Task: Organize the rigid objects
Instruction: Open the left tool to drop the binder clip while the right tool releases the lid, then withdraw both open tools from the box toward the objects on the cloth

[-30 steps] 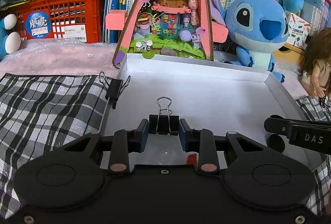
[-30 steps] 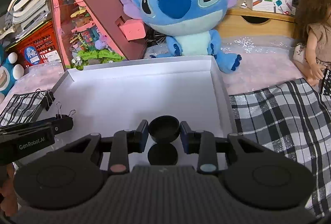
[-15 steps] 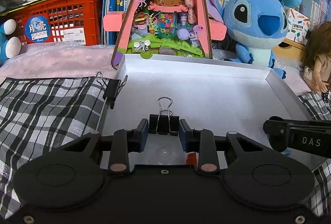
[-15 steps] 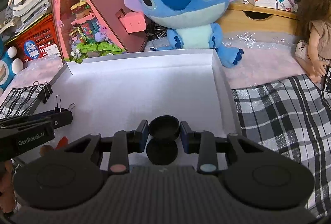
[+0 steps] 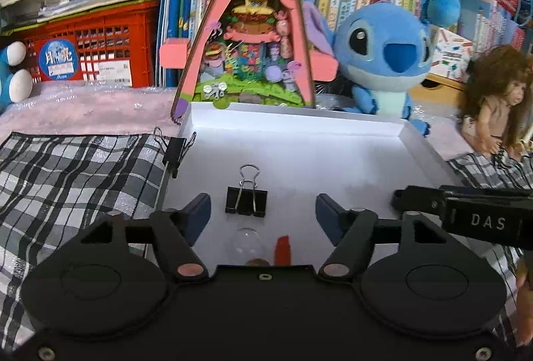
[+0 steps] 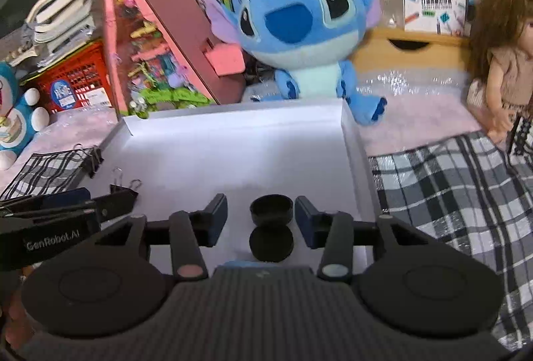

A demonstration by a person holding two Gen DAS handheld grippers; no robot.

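A white shallow box (image 5: 299, 131) lies on a plaid cloth; it also shows in the right wrist view (image 6: 233, 121). My left gripper (image 5: 263, 214) is open, and a black binder clip (image 5: 246, 201) lies on the box floor between its fingers. A clear bulb-shaped piece (image 5: 248, 244) and a red piece (image 5: 282, 249) lie just below it. My right gripper (image 6: 261, 216) is open around a black round cap (image 6: 271, 210), with a second black cap (image 6: 270, 242) right behind it. Another binder clip (image 5: 175, 149) grips the box's left rim.
A pink triangular toy house (image 5: 250, 37) and a blue Stitch plush (image 5: 383, 57) stand behind the box. A doll (image 5: 496, 107) sits at the right. A red crate (image 5: 93, 47) and books fill the back left. Plaid cloth (image 5: 73, 181) covers both sides.
Both grippers have opened. The left one let go of the binder clip and the right one let go of the black cap; both things now rest on the box floor.
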